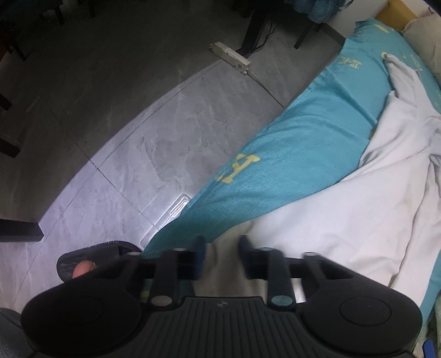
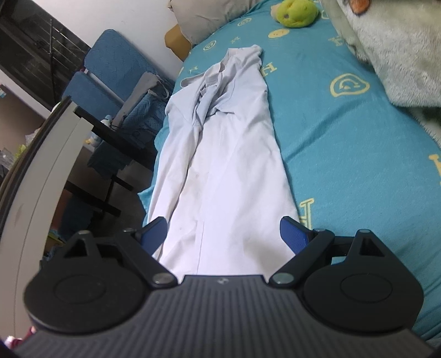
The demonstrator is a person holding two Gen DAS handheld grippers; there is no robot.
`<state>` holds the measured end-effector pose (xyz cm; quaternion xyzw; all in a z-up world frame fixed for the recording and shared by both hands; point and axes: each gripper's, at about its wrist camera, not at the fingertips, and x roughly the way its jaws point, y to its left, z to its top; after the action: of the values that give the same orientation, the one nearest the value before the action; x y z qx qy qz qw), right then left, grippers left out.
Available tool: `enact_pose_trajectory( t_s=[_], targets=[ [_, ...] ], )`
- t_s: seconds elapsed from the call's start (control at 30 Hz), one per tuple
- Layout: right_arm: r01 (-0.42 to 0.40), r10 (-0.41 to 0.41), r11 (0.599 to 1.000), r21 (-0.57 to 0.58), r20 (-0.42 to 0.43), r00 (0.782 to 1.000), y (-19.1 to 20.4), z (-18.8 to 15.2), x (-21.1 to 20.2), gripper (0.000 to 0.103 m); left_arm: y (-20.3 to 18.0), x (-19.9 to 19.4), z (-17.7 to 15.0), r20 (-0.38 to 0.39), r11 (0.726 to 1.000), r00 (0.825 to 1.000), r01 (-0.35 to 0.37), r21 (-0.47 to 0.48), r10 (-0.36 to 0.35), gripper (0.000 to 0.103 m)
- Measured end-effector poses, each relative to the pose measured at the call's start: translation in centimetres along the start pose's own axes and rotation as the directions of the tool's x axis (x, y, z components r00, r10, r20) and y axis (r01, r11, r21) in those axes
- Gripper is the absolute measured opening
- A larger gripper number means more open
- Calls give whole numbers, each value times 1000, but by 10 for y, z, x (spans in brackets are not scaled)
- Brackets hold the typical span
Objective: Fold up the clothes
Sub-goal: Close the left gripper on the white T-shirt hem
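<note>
Left wrist view
Shirt: white shirt [image 1: 344, 198] lies on the teal bed [image 1: 303, 132], near the bed's floor-side edge.
Left gripper [image 1: 221, 257]: fingers blurred, a narrow gap apart, over the shirt's near hem; whether they touch it I cannot tell.
Power strip [image 1: 231, 57]: on the floor, beside the bed.

Right wrist view
Shirt: white shirt [image 2: 220, 154] stretched lengthwise along the bed [image 2: 344, 132].
Right gripper [image 2: 223, 234]: fingers spread wide, straddling the shirt's near end.
Green plush toy [image 2: 296, 12]: on the bed beyond the shirt's far end.

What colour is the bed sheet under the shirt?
The bed sheet is turquoise with yellow letters and smiley shapes, clearest in the right wrist view.
</note>
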<state>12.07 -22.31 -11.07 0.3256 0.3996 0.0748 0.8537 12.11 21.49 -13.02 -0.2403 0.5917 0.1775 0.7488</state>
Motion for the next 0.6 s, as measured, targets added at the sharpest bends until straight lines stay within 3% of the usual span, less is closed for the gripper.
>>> enact_pose_trajectory(
  t_s=[0.23, 0.3, 0.37, 0.43, 0.5, 0.57, 0.6],
  targets=[
    [-6, 6, 1000, 22, -13, 1000, -3, -2, 1, 90, -12, -40, -23, 142, 990, 986, 67, 127, -85, 2],
    [-14, 14, 1000, 26, -11, 1000, -4, -1, -1, 90, -24, -64, -38, 235, 969, 964, 71, 236, -128, 2],
    [-17, 17, 999, 29, -9, 1000, -4, -1, -2, 90, -39, -87, -57, 321, 932, 929, 62, 356, -184, 2],
    [-17, 17, 999, 34, -8, 1000, -5, -1, -2, 90, -60, -105, -87, 348, 860, 893, 79, 504, -286, 2],
    [-15, 15, 999, 40, -7, 1000, -6, -1, -2, 90, -80, -121, -118, 352, 764, 854, 80, 640, -384, 2],
    [-10, 10, 999, 51, -5, 1000, -8, 0, -2, 90, -102, -120, -152, 303, 642, 845, 62, 764, -441, 2],
    [-7, 7, 998, 56, -4, 1000, -9, 0, -2, 90, -113, -114, -166, 255, 577, 854, 62, 815, -453, 2]
  ],
)
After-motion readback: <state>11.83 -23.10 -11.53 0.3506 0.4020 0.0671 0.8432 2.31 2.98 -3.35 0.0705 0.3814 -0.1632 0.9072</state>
